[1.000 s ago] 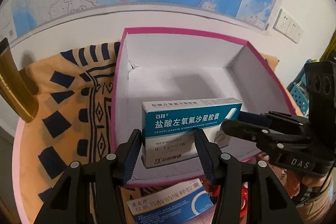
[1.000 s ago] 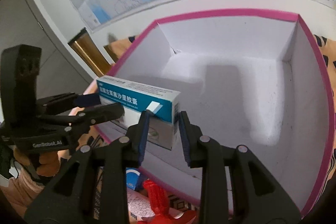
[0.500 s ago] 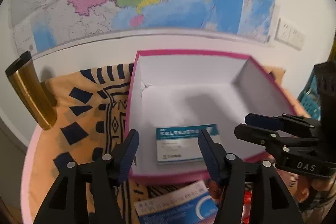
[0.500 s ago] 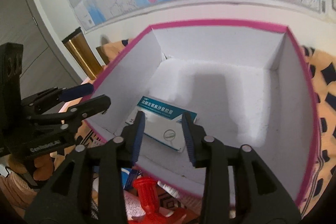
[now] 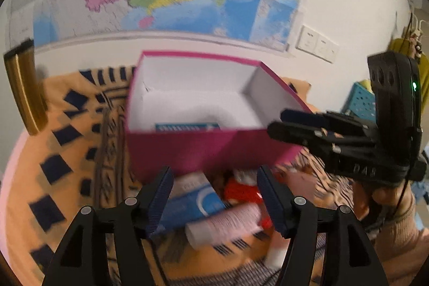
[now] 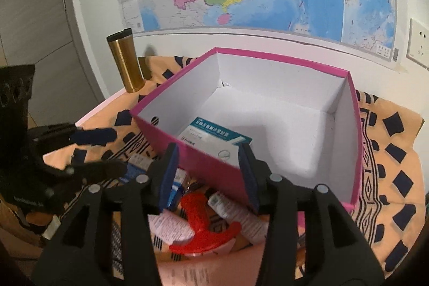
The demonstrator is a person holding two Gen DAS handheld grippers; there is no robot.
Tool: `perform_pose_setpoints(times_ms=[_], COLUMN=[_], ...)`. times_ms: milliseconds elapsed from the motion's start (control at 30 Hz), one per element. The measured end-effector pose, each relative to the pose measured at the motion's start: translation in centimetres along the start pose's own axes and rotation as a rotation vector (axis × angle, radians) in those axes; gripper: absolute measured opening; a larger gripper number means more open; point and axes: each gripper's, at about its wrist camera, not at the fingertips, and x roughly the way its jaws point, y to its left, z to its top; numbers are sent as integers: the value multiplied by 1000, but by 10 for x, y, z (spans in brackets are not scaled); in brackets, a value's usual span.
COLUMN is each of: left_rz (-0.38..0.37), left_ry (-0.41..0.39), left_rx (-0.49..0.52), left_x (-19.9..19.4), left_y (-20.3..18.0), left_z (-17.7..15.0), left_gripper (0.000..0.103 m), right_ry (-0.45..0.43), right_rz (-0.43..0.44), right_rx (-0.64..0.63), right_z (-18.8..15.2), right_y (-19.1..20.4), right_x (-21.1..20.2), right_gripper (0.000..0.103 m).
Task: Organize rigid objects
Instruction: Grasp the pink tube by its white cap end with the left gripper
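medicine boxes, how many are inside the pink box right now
1. The teal-and-white medicine box lies flat on the floor of the pink box, near its front-left corner. The near wall hides some of the floor, so another could be out of sight.

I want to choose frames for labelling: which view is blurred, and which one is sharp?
Left wrist view: motion blur smears the pink box and items before it. Right wrist view: sharp, the medicine carton print shows; both views bend at the edges.
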Motion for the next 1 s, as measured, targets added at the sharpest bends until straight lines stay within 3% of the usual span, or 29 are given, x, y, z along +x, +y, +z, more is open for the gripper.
perform_pose_setpoints(times_ms=[367,700,1000], left_rz=[-104,-171,-214], left_ry=[110,199,295], left_rx=[-57,-63,-51], left_x=[11,23,28], left_y=[-12,-26,-42], left_z=[-44,-66,-95], left_gripper=[66,66,66], right_ry=[11,109,141], right_rz=[22,-65,-76], right_rx=[38,207,288], right_z=[-34,-88,-109], right_y=[-6,-57,-85], right_x=[-27,-30,-27], right_gripper=[48,49,49])
